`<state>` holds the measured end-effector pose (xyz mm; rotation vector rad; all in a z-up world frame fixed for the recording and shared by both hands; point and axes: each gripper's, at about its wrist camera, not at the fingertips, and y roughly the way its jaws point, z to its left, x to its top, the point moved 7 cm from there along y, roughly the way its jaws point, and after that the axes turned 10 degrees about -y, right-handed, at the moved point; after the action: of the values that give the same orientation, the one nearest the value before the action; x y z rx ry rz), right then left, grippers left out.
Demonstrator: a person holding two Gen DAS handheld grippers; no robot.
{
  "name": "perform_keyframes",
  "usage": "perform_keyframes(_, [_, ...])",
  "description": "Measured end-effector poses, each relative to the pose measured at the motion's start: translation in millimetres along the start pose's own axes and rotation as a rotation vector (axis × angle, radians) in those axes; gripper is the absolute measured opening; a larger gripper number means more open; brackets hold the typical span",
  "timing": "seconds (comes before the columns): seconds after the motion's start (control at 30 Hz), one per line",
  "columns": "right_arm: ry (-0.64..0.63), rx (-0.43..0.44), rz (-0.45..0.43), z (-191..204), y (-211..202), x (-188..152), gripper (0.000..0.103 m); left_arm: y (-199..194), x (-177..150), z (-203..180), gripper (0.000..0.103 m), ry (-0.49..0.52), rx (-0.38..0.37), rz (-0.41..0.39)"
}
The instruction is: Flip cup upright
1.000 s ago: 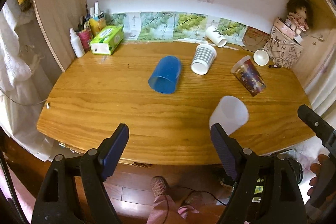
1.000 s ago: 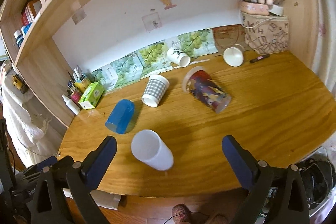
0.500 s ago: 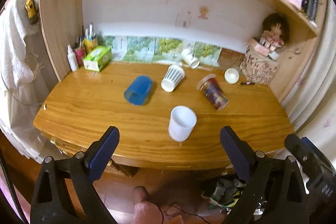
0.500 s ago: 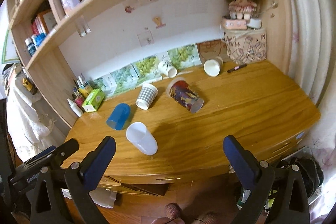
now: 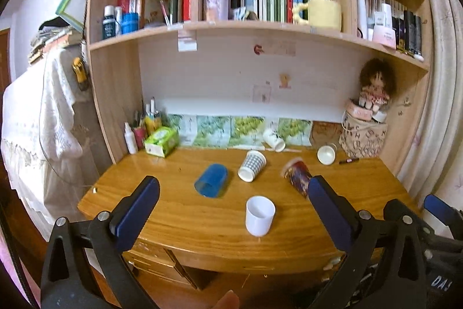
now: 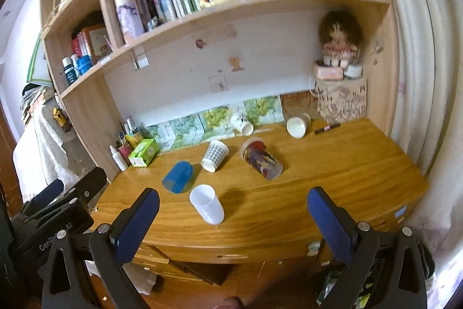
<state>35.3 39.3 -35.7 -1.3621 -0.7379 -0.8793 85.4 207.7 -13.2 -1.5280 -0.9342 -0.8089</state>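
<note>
Standing upright near the worktop's [image 5: 179, 225] front edge, the white cup [image 5: 259, 215] looks finished; left claw [image 5: 231, 210] and right claw [image 6: 233, 215] hang wide open, empty, and must next approach a cup lying down.

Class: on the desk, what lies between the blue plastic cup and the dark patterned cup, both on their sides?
The checked paper cup lies on its side between the blue plastic cup and the dark patterned cup, slightly farther back; both wrist views show it.

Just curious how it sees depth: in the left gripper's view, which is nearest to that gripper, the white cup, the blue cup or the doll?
1. White cup, front, near the desk edge.
2. Blue cup, middle, lying down.
3. Doll, back right corner.
</note>
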Motion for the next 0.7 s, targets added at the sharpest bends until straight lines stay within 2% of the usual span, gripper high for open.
perform_keyframes(0.23, [-0.035,0.014,-0.043,4.5,-0.8,7.4,0.103,-3.2,0.9,-2.1,0.103,0.002,0.026,-0.032])
perform_keyframes(0.7, [-0.05,0.024,-0.01,0.3,14.8,6.9,0.103,8.3,-1.3,-7.1,0.103,-0.007,0.04,-0.004])
